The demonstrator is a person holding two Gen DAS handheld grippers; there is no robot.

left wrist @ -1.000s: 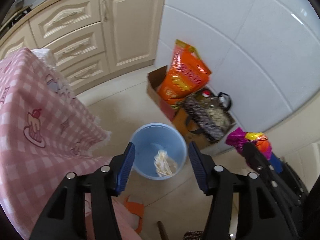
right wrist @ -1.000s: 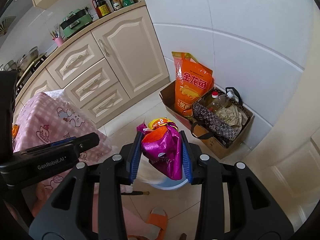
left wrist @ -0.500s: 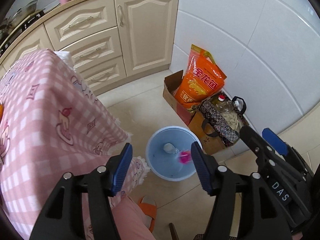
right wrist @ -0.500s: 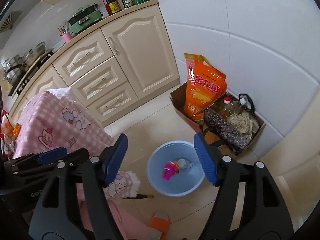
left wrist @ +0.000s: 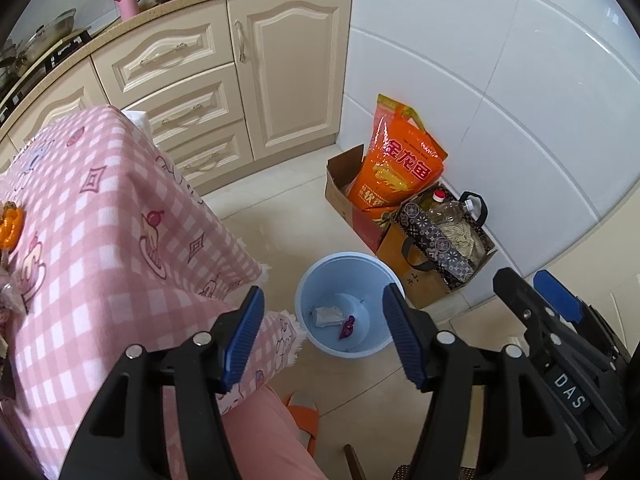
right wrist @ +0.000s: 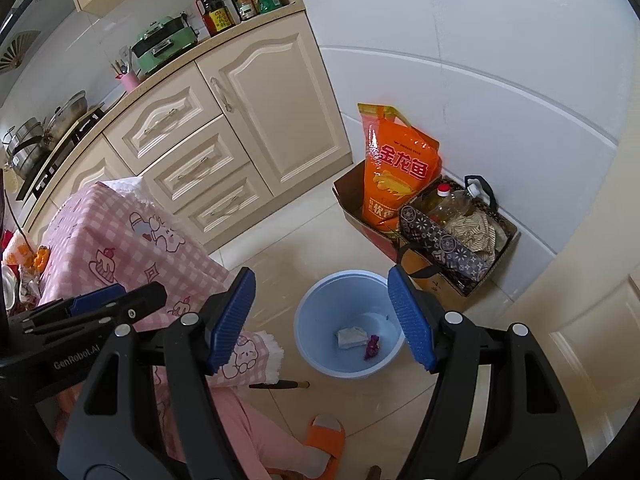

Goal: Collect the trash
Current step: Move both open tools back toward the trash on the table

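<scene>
Beside the desk, on the floor: label lines follow, largest thing first.
Desk (left wrist: 100,240): pink checked cloth, on the left of both views; an orange scrap (left wrist: 10,228) and other bits lie at its far left edge, too cropped to name.
Bin (left wrist: 320,280): pale blue, on the tiles just beside the desk corner, holding a white wrapper (left wrist: 327,315) and a small purple wrapper (left wrist: 347,326).
Left tongs (left wrist: 322,334): wide, nothing between the pads, hanging above the bin.
Right tongs (right wrist: 322,320): wide, empty, also above the bin.
Relation: remaining trash seems to lie on the desk, to the left of both tongs; the left hand looks nearer.
Long axis: cannot tell.
</scene>
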